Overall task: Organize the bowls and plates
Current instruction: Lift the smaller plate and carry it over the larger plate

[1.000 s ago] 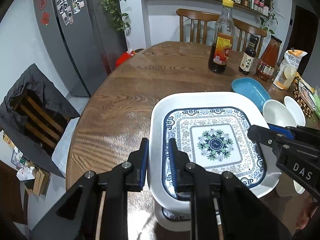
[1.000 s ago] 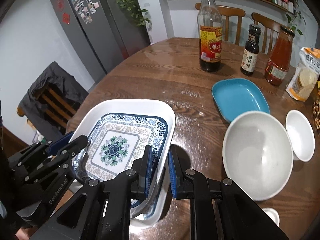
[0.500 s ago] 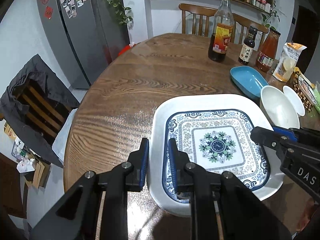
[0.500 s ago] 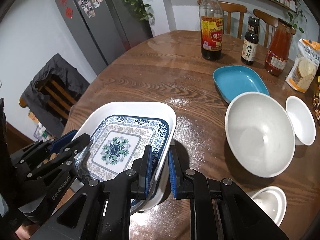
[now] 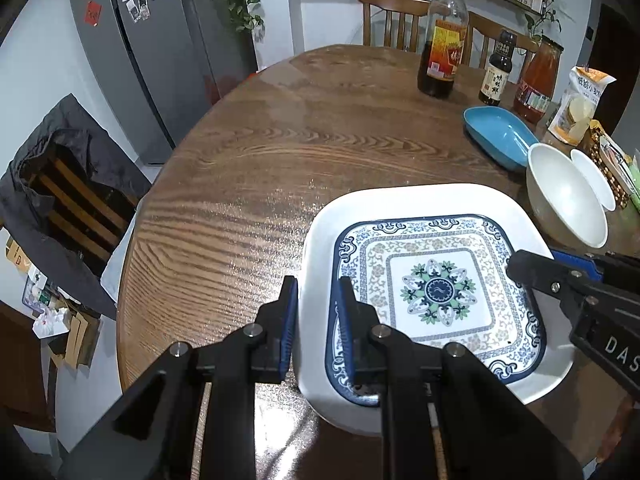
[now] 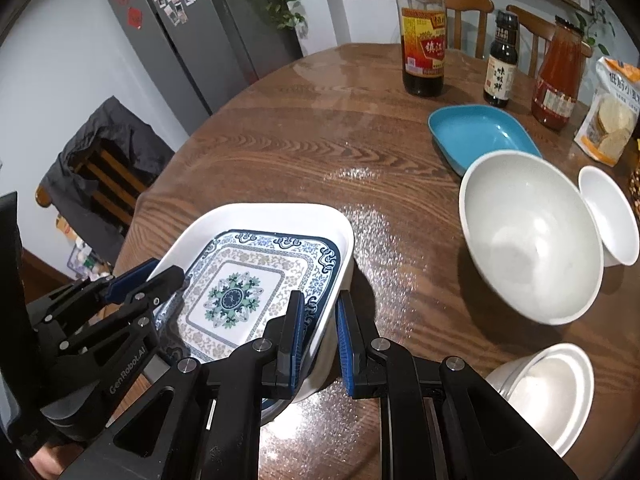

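Note:
A white square dish [image 5: 320, 232] [image 6: 256, 216] holds a blue patterned square plate [image 5: 436, 288] [image 6: 236, 292]. My left gripper [image 5: 316, 312] is shut on the dish's left rim. My right gripper [image 6: 318, 324] is shut on its right rim; it also shows in the left wrist view [image 5: 532, 268]. Both hold the stack over the near part of the wooden table [image 5: 280, 152]. A large white bowl [image 6: 528, 236], a small white bowl [image 6: 612, 216], a blue dish [image 6: 480, 132] and a small white lidded bowl [image 6: 548, 388] stand to the right.
Two dark bottles [image 6: 424, 36] [image 6: 500, 68], a red sauce jar [image 6: 560, 80] and a snack bag [image 6: 612, 120] stand at the table's far right. Chairs [image 5: 396, 16] stand behind. A grey fridge [image 5: 160, 52] and a chair draped with dark cloth [image 5: 68, 184] are to the left.
Both grippers have carried the stacked dish and plate up off a white bowl that was beneath it. The view over the table has widened.

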`<state>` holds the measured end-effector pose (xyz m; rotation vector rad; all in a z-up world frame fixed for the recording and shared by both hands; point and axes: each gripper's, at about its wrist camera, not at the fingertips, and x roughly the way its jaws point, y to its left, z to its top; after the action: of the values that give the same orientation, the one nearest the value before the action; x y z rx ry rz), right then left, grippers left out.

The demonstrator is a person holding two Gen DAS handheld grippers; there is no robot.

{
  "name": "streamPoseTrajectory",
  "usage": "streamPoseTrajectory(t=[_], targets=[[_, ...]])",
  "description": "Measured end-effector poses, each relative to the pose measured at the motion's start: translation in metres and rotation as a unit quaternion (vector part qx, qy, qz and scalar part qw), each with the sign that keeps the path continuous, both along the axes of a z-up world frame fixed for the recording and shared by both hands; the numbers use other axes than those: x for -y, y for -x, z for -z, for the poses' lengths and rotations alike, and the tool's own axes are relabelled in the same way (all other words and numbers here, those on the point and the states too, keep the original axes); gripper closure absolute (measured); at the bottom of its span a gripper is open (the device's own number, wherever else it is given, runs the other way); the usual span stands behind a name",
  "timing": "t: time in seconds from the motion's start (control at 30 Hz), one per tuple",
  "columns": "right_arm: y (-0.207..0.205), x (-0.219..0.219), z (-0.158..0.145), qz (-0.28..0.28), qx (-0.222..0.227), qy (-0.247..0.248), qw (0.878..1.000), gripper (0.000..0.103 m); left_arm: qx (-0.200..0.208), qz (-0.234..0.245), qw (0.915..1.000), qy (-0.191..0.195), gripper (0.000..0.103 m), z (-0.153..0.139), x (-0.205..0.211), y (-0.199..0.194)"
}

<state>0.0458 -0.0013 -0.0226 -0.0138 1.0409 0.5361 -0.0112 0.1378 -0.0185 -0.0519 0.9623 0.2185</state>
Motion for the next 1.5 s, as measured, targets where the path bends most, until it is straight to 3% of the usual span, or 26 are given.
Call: streamPoseTrajectory(t=[0.93, 1.5], targets=[[-0.002, -0.012, 0.023, -0.005, -0.015, 0.024, 1.0, 0.085, -0.025, -0.006, 0.9996, -0.01, 0.085, 0.024, -0.005, -0.007], [-0.002, -0.017, 0.023, -0.004, 0.004, 0.051, 0.999, 0.085, -0.044, 0.005, 0.999, -0.01, 0.085, 0.034, -0.003, -0.013]])
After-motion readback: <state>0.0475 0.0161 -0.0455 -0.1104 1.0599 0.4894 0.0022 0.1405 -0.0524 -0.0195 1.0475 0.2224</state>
